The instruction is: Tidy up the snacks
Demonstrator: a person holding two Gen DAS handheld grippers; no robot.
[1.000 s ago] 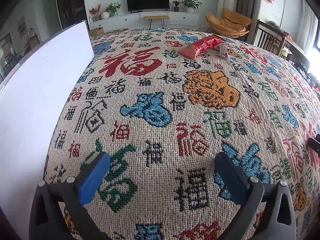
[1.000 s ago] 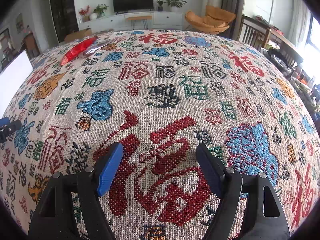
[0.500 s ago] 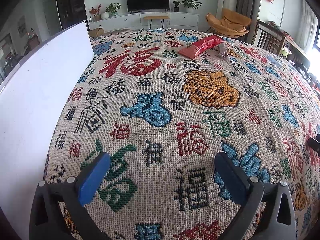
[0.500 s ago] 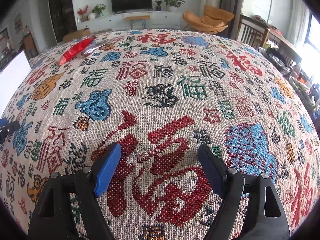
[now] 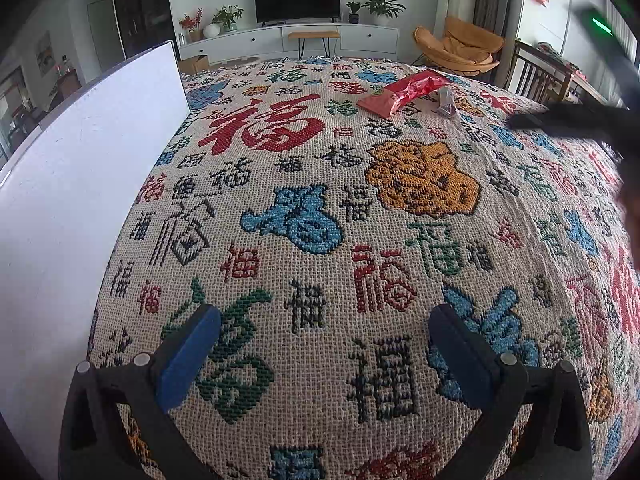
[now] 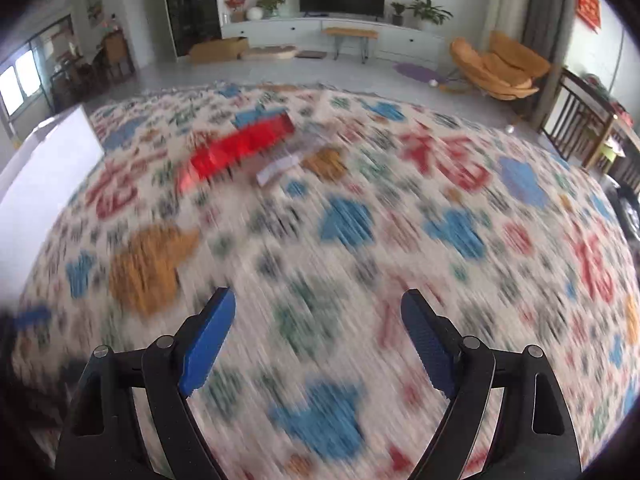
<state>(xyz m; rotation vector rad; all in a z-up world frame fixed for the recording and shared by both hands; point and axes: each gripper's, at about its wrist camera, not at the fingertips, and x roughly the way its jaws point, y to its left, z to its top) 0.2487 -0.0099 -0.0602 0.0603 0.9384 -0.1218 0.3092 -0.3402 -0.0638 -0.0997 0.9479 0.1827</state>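
- Your left gripper hangs over the patterned cloth with its jaws spread wide and nothing between them.
- Your right gripper is released too; its jaws have just been opening further, with only blurred cloth between the blue pads.
- The red snack packet lies flat on the cloth, well ahead of your left gripper and to its right; from your right gripper it sits ahead and to the left.
- A small silvery wrapper lies just beside the packet.
- A white board stands along the cloth's left edge.
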